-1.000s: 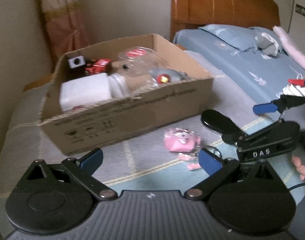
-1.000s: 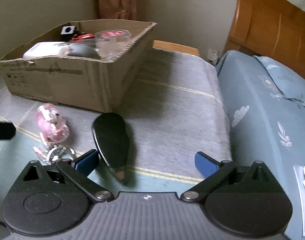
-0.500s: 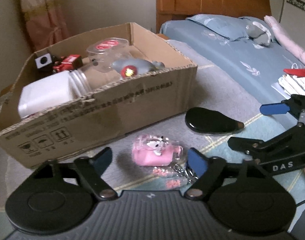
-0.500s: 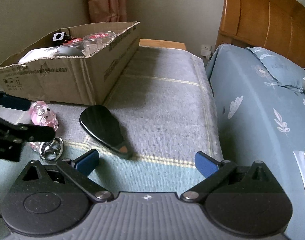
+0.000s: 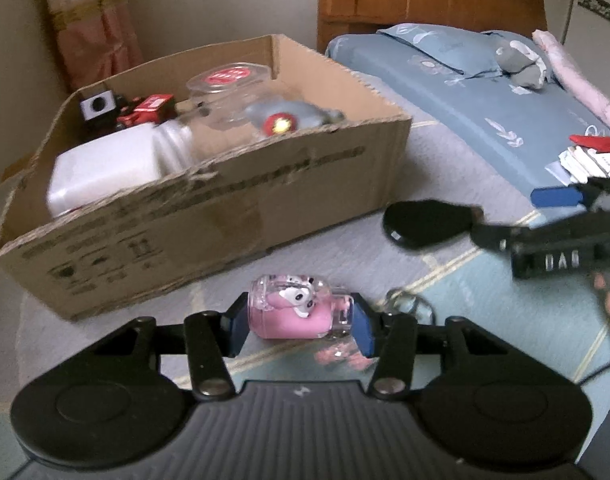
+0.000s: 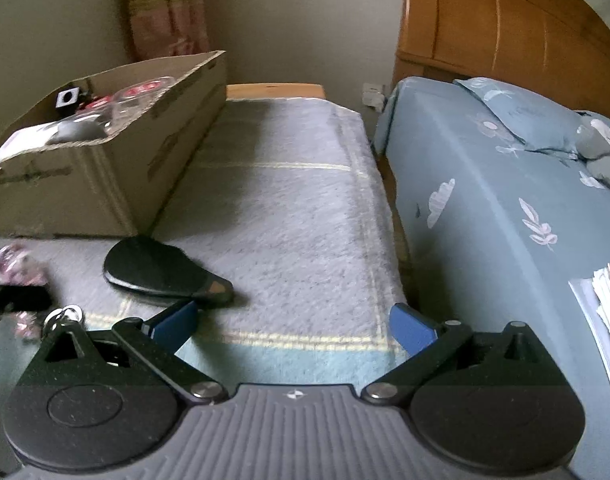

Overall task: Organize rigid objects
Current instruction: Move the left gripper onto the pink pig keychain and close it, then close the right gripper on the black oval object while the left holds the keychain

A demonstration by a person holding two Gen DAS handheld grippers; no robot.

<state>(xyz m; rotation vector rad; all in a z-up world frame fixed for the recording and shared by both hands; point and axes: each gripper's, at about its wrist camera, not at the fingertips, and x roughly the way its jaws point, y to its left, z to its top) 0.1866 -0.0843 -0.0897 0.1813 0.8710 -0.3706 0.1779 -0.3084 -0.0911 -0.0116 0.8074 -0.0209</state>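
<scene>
My left gripper [image 5: 300, 326] is shut on a pink keychain toy [image 5: 297, 312] with a clear shell, down on the blanket in front of the cardboard box [image 5: 209, 216]. Its key ring [image 5: 405, 304] trails to the right. A black paddle-shaped object [image 5: 425, 222] lies on the blanket right of the box; it also shows in the right wrist view [image 6: 157, 270]. My right gripper [image 6: 293, 326] is open and empty, just behind and right of the paddle's handle. The toy [image 6: 17, 266] shows blurred at the left edge of the right wrist view.
The box [image 6: 105, 168] holds a white bottle [image 5: 117, 166], a clear tub with red lid [image 5: 229, 84], a grey toy [image 5: 289, 120] and red items. A blue bed [image 6: 505, 200] with pillow lies right, papers [image 6: 609, 304] on it. A wooden headboard [image 6: 497, 32] stands behind.
My left gripper moved forward and closed on the pink keychain toy. My right gripper drew back and to the right, away from the paddle, and stayed open.
</scene>
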